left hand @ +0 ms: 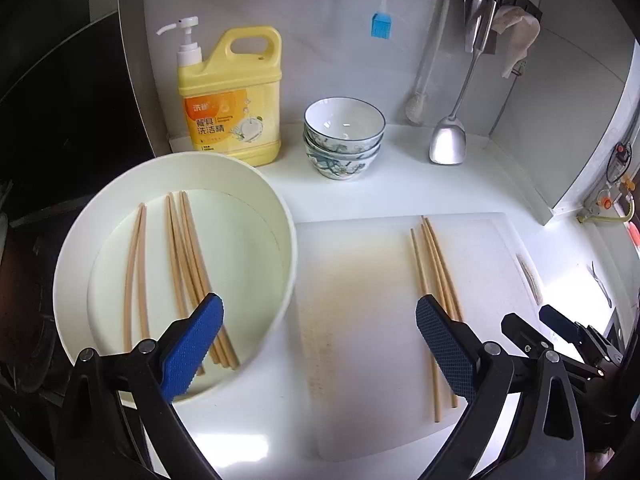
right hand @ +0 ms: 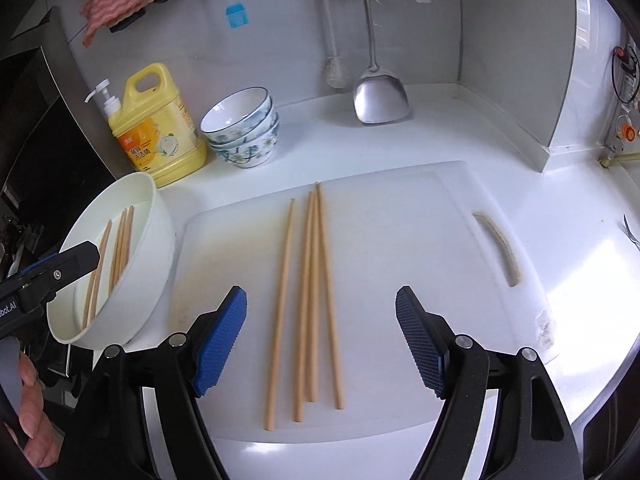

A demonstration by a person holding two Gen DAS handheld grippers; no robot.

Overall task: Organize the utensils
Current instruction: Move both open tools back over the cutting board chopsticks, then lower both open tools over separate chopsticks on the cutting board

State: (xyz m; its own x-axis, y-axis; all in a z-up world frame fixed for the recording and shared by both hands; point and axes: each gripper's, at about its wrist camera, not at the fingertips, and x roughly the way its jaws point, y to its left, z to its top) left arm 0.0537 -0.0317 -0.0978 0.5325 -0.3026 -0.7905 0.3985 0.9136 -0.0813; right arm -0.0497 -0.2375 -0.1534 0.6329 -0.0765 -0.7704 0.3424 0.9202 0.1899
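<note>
Far left: white basin (left hand: 176,264) sits at the table (left hand: 400,188) edge. Several chopsticks in basin (left hand: 188,264) are seen lying lengthwise on its bottom, one pair apart from a tighter bunch.

Left gripper (left hand: 320,344) is held above the basin's right rim and the board's left part. Jaws are wide open, nothing between the pads. In the right wrist view one black finger of it is seen over the basin, with a hand (right hand: 32,408) on the grip at lower left.

Behind the basin: yellow detergent bottle (left hand: 232,96) with pump, then a stack of patterned bowls (left hand: 344,136), both against the wall.

Centre: white cutting board (right hand: 380,280) lies flat on the table, just beside the basin. Four chopsticks on board (right hand: 312,300) are laid roughly parallel, tips fanned close at the far end; one lies slightly apart on the left.

Right gripper (right hand: 322,344) is held above the near ends of those four. Jaws are open wide, straddling the sticks with no contact seen; nothing is gripped.

Back right: blue silicone brush (right hand: 237,16), white brush and metal spatula (right hand: 380,100) are hung on the wall rack.
</note>
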